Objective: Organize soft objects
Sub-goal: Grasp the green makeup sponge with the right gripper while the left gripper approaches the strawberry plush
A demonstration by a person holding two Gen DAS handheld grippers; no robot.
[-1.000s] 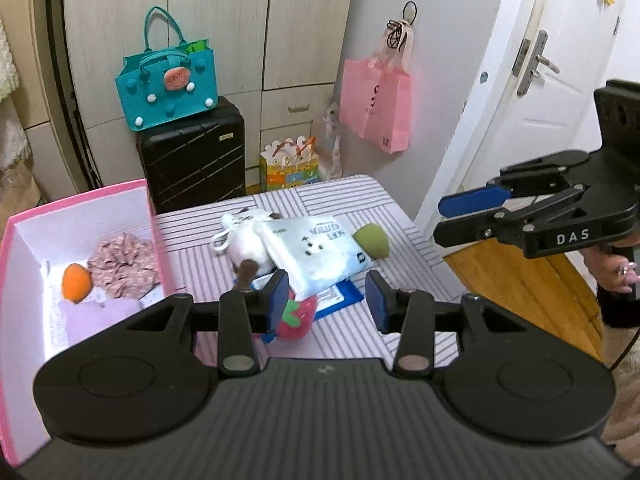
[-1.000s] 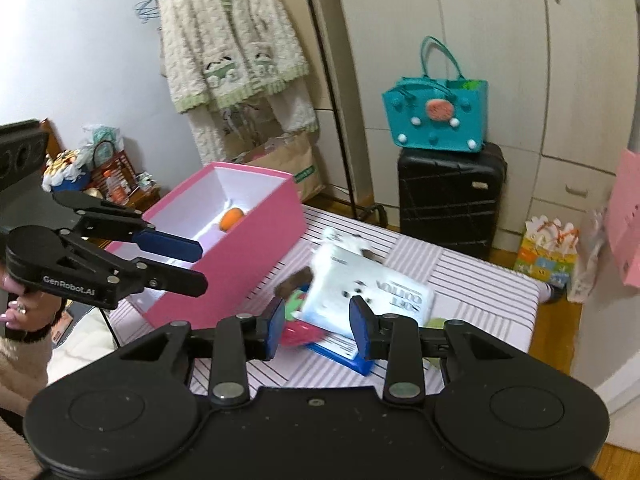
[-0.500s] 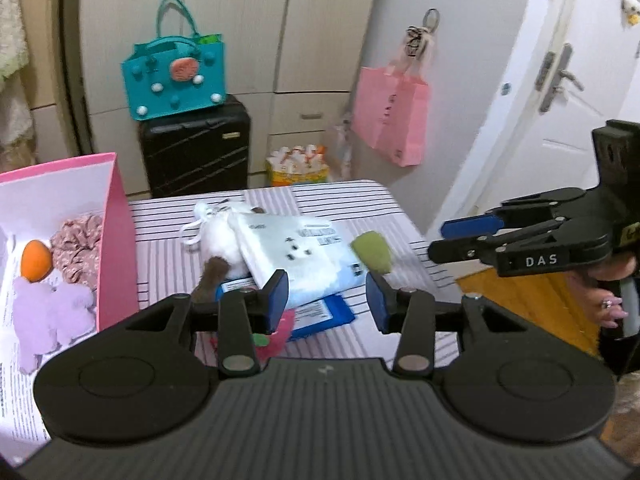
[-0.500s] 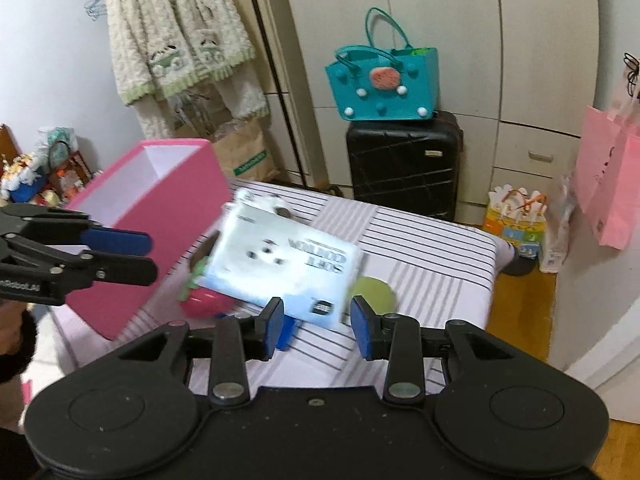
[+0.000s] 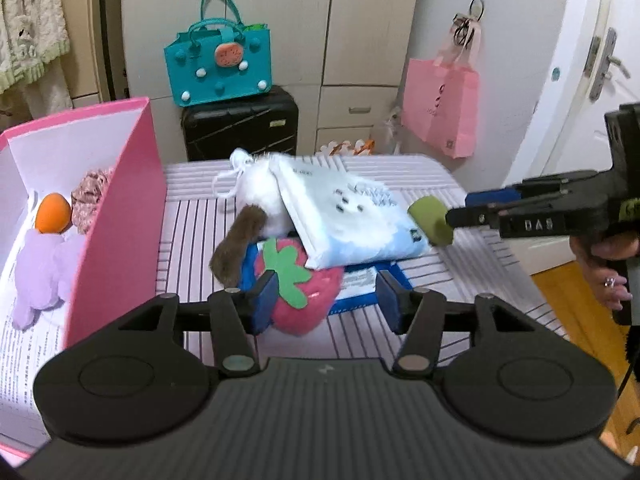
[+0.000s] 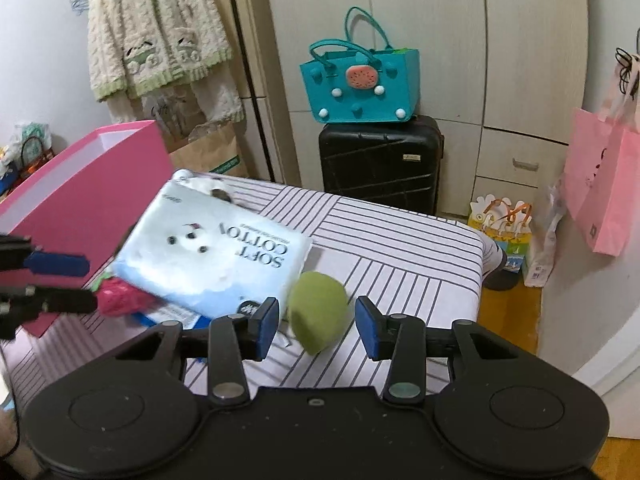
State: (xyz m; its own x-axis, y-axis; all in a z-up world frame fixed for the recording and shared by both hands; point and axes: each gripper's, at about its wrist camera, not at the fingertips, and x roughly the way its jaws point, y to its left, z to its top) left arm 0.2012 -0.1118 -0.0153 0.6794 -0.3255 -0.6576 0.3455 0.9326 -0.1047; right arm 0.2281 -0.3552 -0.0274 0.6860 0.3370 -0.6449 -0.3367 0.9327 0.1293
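A pink box (image 5: 120, 216) stands at the table's left and holds an orange sponge (image 5: 52, 213), a floral scrunchie (image 5: 89, 200) and a purple plush (image 5: 38, 272). A strawberry plush (image 5: 306, 292), a white furry pouch (image 5: 256, 188), a brown fur piece (image 5: 238, 250) and a soft cotton pack (image 5: 344, 220) lie piled mid-table. A green sponge (image 6: 318, 314) lies right of the pack. My left gripper (image 5: 326, 300) is open, its jaws on either side of the strawberry. My right gripper (image 6: 316, 324) is open around the green sponge.
A blue packet (image 5: 360, 280) lies under the pack on the striped table (image 6: 400, 240). Behind stand a black suitcase (image 6: 380, 164) with a teal bag (image 6: 360, 84) on it. A pink bag (image 5: 440, 112) hangs by the door. The table edge drops off at the right.
Both grippers have moved in toward the pile. The left now brackets the strawberry plush; the right has come down around the green sponge. Both stay open.
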